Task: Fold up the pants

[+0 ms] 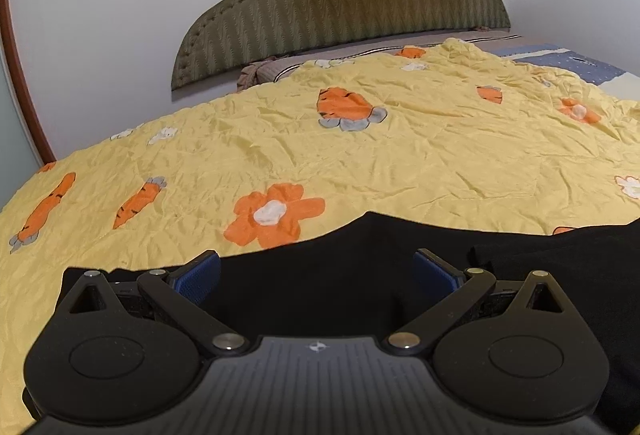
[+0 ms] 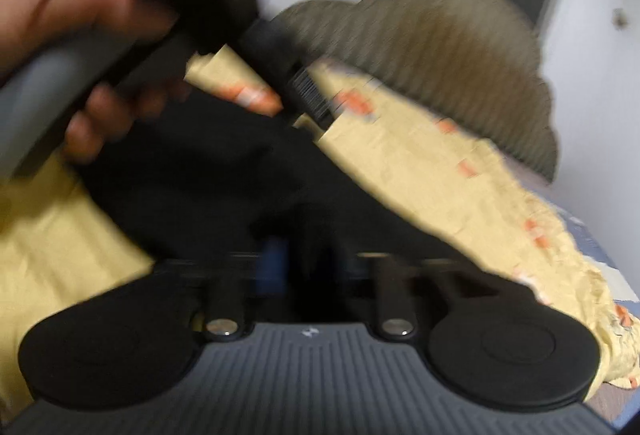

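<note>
The pants (image 1: 360, 275) are black and lie on the yellow quilt (image 1: 360, 155) that covers the bed, close to the bed's near edge. In the left wrist view they spread like a dark band from side to side, so their long way seems to run along that near edge, not up toward the headboard (image 1: 340, 7). More black cloth bunches up on the right side, where a fold or a second layer shows (image 1: 540, 255).

The left gripper (image 1: 316, 271) sits right over the pants. Its two blue pads (image 1: 200, 275) are spread wide apart, and the black cloth lies under and between them, but the pads do not pinch it.

The right wrist view is very blurry. There the pants (image 2: 208, 175) lie just ahead of the right gripper (image 2: 308, 255). Its fingers look partly spread, and I cannot tell if any cloth is caught between them; it looks like none is squeezed. Up at the left of that view a hand (image 2: 80, 35) holds the left gripper's handle, just above the pants.

Both grippers are near the pants. I think the left one is best placed to close on the edge below it, and the right one could take the bunched side.
</note>
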